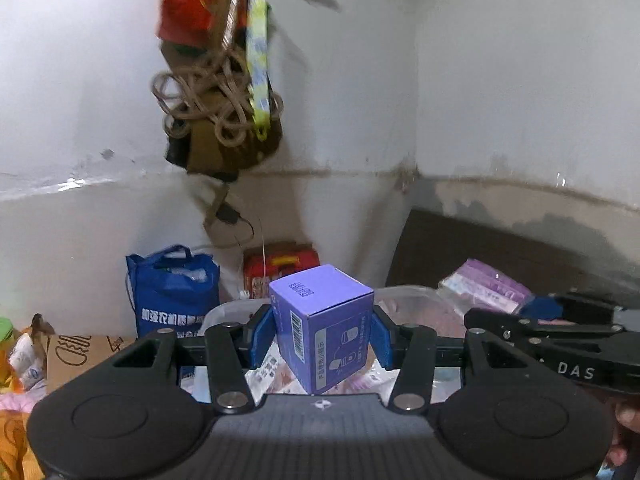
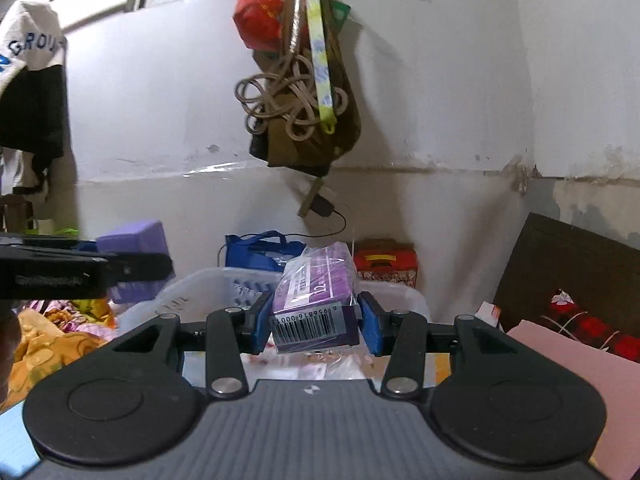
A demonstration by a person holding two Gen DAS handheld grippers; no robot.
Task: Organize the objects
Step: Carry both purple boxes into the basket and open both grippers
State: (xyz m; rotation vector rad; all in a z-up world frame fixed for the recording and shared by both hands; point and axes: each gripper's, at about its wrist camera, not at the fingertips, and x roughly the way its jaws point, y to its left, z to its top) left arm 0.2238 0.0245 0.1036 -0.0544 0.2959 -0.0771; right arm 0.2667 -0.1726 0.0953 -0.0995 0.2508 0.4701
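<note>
— Why do we hold both up?
— Our left gripper (image 1: 320, 334) jaws clamp the purple cardboard cube box (image 1: 322, 326), our right gripper (image 2: 312, 320) jaws the plastic-wrapped purple packet (image 2: 316, 300), lifted above the translucent plastic bin (image 2: 208, 284), probably for sorting in.

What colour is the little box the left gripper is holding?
Purple box, clearest in the left wrist view.
</note>
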